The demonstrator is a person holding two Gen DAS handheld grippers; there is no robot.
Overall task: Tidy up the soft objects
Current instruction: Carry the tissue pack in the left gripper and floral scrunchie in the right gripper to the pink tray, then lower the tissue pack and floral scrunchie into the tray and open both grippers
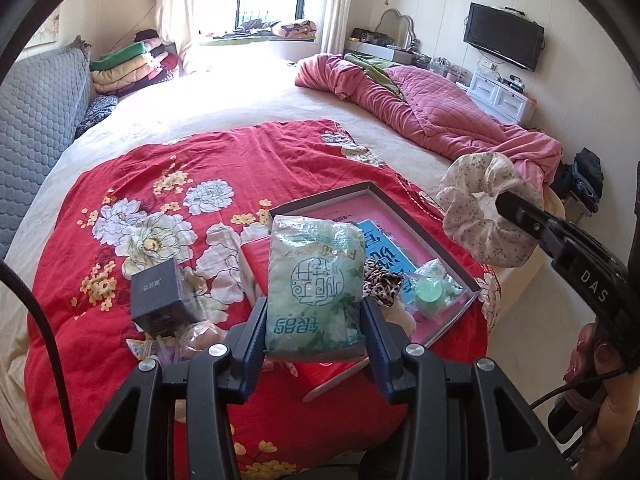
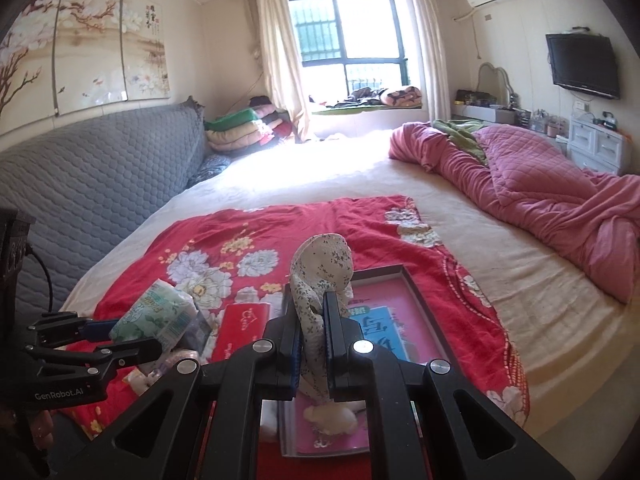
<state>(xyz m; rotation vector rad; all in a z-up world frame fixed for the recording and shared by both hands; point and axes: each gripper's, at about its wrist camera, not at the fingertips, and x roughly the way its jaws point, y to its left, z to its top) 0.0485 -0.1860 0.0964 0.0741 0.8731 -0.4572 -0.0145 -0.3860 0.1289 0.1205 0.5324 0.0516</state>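
Two soft items aloft over bed: left gripper clamps tissue pack at its lower end, light, squashy, slippery film; right gripper pinches scrunchie, limp, above box.

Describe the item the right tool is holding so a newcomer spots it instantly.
Find the red floral blanket on the bed, then the shallow tray lying on it. Above the tray's right side, the right tool pinches a cream floral scrunchie; the only other scrunchie is leopard-print.
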